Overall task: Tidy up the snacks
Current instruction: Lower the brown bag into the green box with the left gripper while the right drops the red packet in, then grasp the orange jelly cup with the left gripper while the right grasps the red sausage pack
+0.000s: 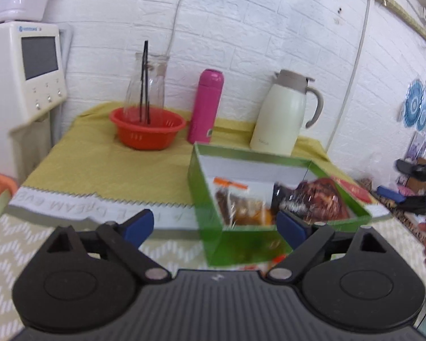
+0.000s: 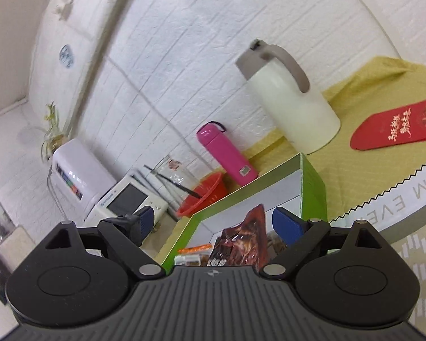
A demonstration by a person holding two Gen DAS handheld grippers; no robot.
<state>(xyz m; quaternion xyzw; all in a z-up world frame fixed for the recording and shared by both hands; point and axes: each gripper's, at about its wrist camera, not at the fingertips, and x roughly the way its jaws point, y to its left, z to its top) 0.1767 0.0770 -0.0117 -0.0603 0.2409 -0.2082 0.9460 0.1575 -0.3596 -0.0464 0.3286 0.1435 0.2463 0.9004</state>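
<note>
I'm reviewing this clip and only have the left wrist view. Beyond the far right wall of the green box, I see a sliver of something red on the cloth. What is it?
Observer: A flat red envelope with gold lettering, lying on the yellow cloth.
Operator: Is it touching the cream jug?
Observer: No, cloth shows between it and the cream jug.
Operator: I barely see the right hand-held gripper. Open or shut?
Observer: The right hand-held gripper is open, holding nothing, poised over the dark red snack packet in the green box.
</note>
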